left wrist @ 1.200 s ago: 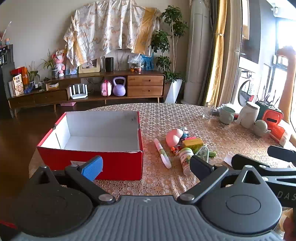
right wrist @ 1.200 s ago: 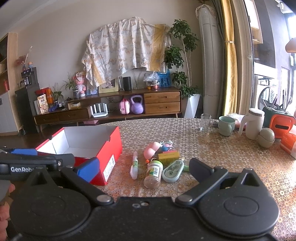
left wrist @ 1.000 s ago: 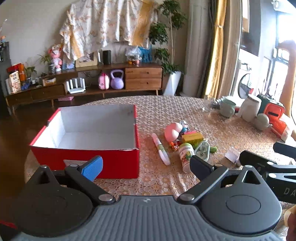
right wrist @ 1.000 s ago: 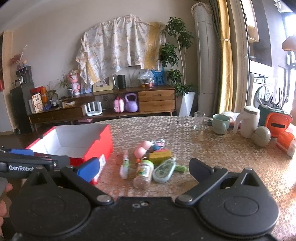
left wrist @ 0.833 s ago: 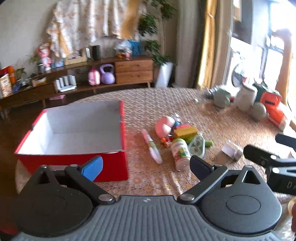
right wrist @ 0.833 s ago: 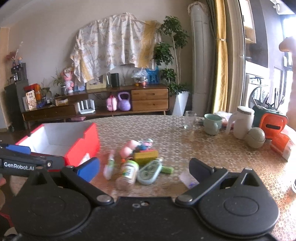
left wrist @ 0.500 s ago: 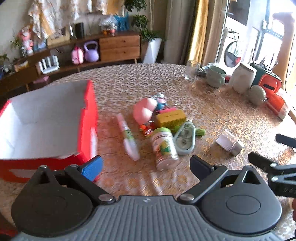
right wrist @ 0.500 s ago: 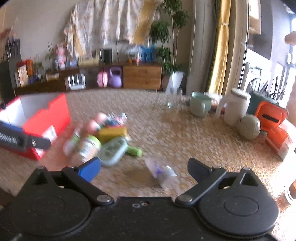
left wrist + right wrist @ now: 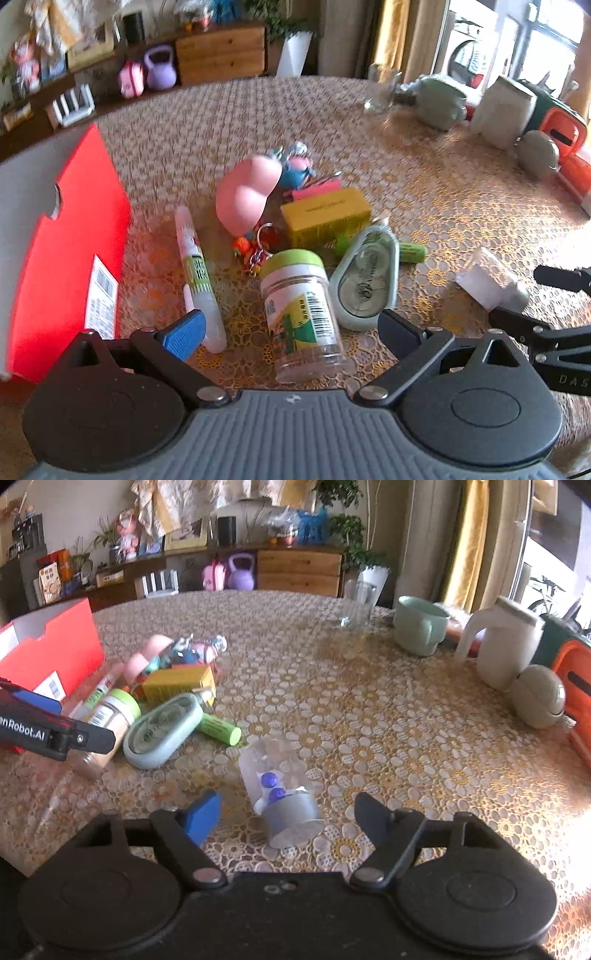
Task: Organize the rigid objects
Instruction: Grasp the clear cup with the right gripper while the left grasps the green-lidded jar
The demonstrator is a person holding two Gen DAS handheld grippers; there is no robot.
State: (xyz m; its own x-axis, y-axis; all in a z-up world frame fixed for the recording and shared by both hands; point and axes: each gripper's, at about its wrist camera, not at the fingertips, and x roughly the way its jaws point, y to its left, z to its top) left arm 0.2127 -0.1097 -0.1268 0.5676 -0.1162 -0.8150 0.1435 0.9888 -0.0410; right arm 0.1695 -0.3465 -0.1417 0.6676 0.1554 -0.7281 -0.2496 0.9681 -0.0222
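Lace-patterned table (image 9: pixel 369 716) before a wooden sideboard (image 9: pixel 299 568); left gripper (image 9: pixel 291 332) jaws wide, empty; right gripper (image 9: pixel 288 812) jaws have been closing, flanking a clear jar (image 9: pixel 280 794), not touching.

Round table (image 9: pixel 369 709) under a lace-patterned cloth of gold and white flowers. At its far edge, an empty drinking glass (image 9: pixel 357 603); just right of it a pale green mug (image 9: pixel 419 627), then a white lidded jug (image 9: pixel 506 642) with a grey-green round container (image 9: pixel 539 701) touching its base. Orange case (image 9: pixel 576 686) at the right rim, partly cut off. Beyond the table, a low wooden sideboard (image 9: pixel 299 568) bearing a black speaker (image 9: pixel 226 526) and framed picture (image 9: pixel 184 535). On its lower shelf, a purple kettlebell (image 9: pixel 242 572) beside a pink item (image 9: pixel 213 576), too blurred to name. Potted plant (image 9: pixel 369 566) in a white pot; yellow curtain (image 9: pixel 467 542) at right.
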